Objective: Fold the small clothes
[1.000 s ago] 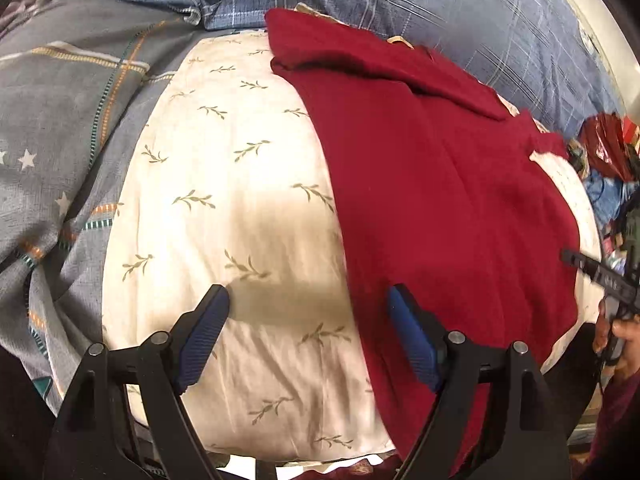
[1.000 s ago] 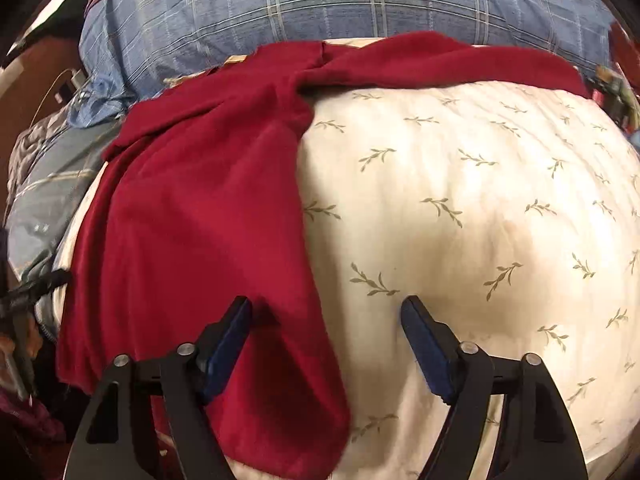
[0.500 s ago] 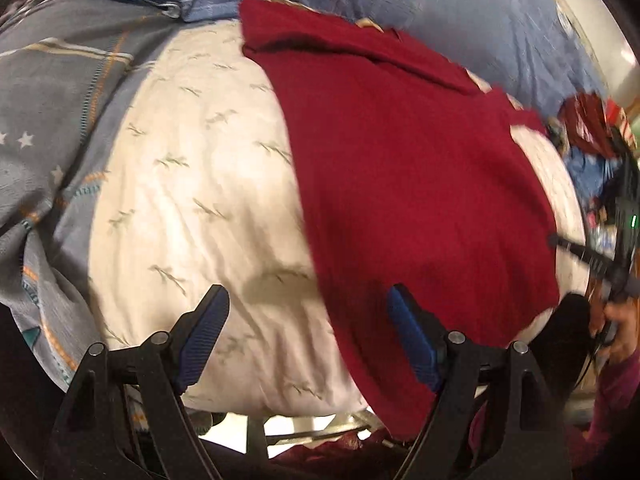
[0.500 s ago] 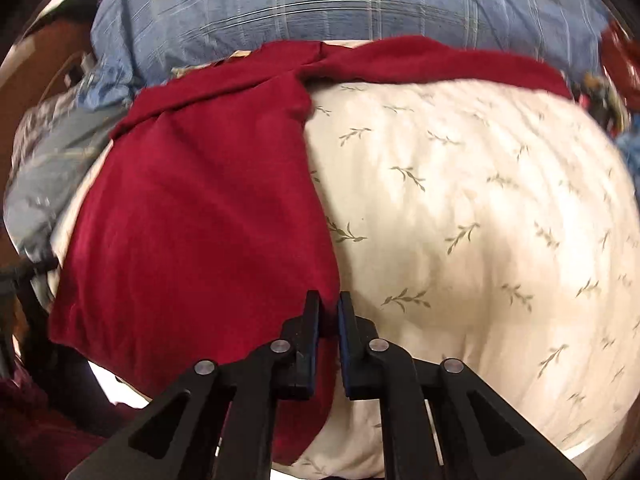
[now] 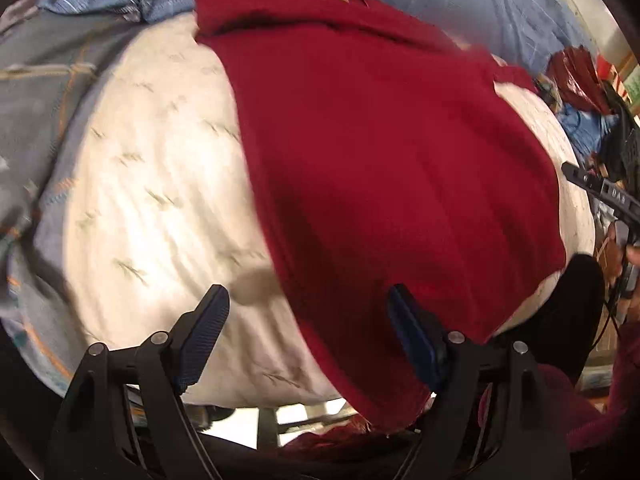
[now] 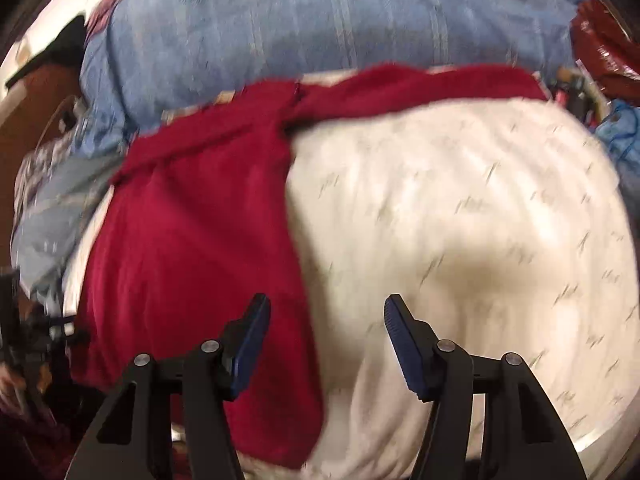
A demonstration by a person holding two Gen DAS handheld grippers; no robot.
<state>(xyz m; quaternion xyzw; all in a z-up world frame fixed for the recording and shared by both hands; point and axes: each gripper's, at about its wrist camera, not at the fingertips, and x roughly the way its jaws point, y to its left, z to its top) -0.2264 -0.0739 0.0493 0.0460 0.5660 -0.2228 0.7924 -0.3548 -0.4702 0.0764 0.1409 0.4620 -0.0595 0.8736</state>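
Observation:
A dark red garment (image 5: 380, 160) lies spread over a white leaf-print cushion (image 5: 152, 200), one sleeve stretched along the far edge (image 6: 420, 88). My left gripper (image 5: 306, 296) hangs open above the cushion's near edge. The garment's left edge runs below the gap, and nothing is held. In the right wrist view the red garment (image 6: 192, 240) covers the left side of the cushion (image 6: 460, 220). My right gripper (image 6: 328, 304) is above the garment's right edge with its jaws opening. Its pads press on nothing. The view is blurred by motion.
Blue plaid bedding (image 5: 440, 0) is heaped behind the cushion, and a grey patterned blanket (image 5: 40, 80) lies at its left. A red bag (image 5: 576, 76) and clutter sit at the far right. The other gripper's black frame (image 5: 600, 192) and a hand show there.
My right gripper went from open to shut at the garment's right edge and stands open again, higher up. The left gripper stayed open while its view slid right across the cushion.

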